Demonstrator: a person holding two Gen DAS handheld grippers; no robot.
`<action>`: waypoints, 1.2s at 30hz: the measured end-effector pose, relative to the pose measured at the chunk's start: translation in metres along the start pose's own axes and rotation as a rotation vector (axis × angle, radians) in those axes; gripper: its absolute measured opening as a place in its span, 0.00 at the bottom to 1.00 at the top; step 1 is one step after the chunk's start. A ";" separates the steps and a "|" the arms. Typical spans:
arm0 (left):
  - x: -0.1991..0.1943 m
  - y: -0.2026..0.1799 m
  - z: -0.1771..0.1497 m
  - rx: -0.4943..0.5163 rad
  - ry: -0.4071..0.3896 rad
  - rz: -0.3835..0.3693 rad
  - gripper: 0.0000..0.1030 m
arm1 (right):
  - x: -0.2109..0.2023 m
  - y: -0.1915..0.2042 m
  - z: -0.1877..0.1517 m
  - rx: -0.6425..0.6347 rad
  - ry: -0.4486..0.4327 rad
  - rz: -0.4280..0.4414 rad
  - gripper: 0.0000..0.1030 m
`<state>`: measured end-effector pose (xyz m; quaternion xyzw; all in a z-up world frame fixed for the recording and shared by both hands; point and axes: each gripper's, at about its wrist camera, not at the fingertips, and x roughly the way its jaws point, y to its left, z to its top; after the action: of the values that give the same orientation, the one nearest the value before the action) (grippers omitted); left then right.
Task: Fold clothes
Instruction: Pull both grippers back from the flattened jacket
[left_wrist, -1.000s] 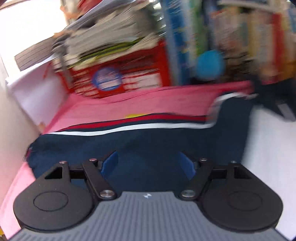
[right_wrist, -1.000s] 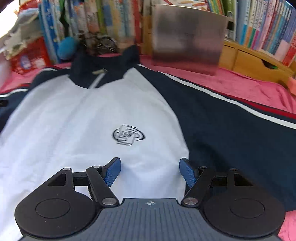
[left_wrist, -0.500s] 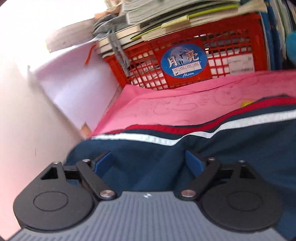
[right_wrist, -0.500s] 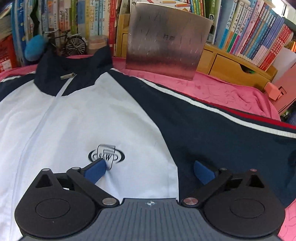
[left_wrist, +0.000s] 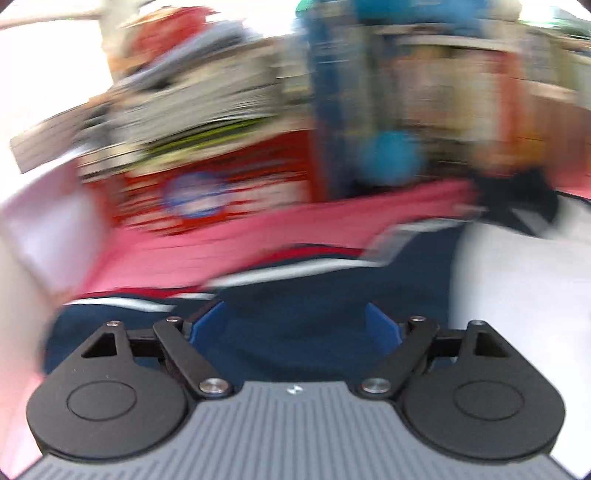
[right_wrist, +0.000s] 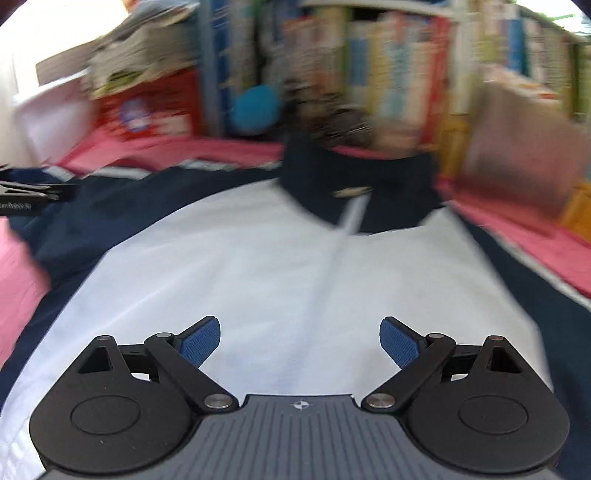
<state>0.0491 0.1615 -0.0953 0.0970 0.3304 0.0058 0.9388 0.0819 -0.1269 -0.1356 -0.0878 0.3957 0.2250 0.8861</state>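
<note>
A white and navy zip jacket (right_wrist: 280, 266) lies spread flat on a pink cloth (right_wrist: 535, 236), its navy collar (right_wrist: 354, 184) at the far side. My right gripper (right_wrist: 300, 338) is open and empty, low over the white front. My left gripper (left_wrist: 295, 321) is open and empty over the navy left sleeve (left_wrist: 295, 295), which has a white and red stripe (left_wrist: 295, 266). The left gripper's tip shows at the left edge of the right wrist view (right_wrist: 33, 195). Both views are blurred by motion.
A red crate (left_wrist: 207, 195) with papers stacked on it stands at the back left. A blue ball (right_wrist: 258, 105), rows of books (right_wrist: 388, 74) and a metal sheet (right_wrist: 517, 147) line the back. A white wall (left_wrist: 22, 236) is at the left.
The left gripper has swung right, from the sleeve's cuff end back toward the jacket body. The right gripper has swung left, from the right chest to the middle of the white front.
</note>
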 end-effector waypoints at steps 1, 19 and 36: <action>-0.003 -0.017 -0.003 0.032 0.008 -0.044 0.85 | 0.003 0.004 -0.003 -0.010 0.012 0.013 0.91; -0.091 -0.094 -0.035 0.092 0.143 -0.184 0.93 | -0.118 -0.014 -0.114 -0.037 0.096 -0.013 0.91; -0.114 -0.138 0.004 0.028 0.485 -0.132 0.94 | -0.203 -0.036 -0.112 0.053 0.139 -0.173 0.95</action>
<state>-0.0451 0.0167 -0.0469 0.0838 0.5517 -0.0369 0.8290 -0.0938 -0.2629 -0.0610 -0.1139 0.4531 0.1303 0.8745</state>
